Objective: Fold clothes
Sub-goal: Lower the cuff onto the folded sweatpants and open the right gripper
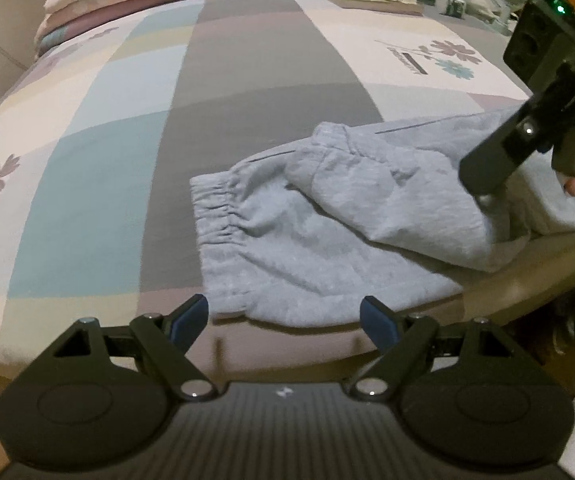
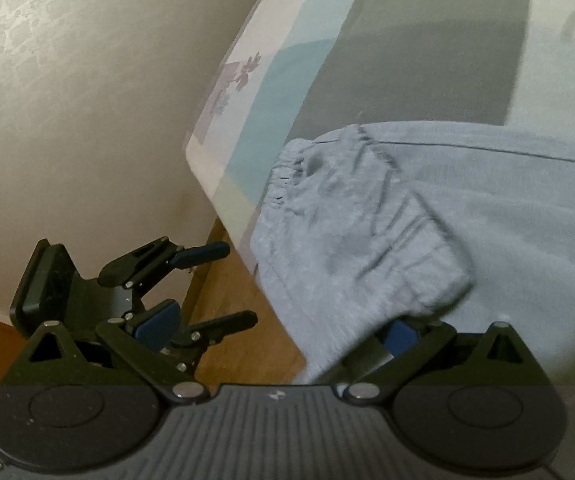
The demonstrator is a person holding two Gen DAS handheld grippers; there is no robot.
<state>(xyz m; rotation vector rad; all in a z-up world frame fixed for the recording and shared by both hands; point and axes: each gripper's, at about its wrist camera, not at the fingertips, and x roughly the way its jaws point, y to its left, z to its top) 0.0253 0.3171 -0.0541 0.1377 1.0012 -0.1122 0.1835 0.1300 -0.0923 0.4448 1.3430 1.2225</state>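
Grey pants (image 1: 311,248) on bed (image 1: 127,120), left tool (image 1: 285,318) released, right tool (image 2: 283,330) spread, cloth between fingers

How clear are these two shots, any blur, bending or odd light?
Left wrist view: dim warm light, the bed bulging from fisheye bending, the grey sweatpants soft, a green lamp glowing on the right gripper. Right wrist view: sweatpants smeared by motion blur, wall showing faint sheen.

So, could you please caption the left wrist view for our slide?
Open left gripper faces grey sweatpants on a patchwork bedsheet; right gripper works the trouser leg.
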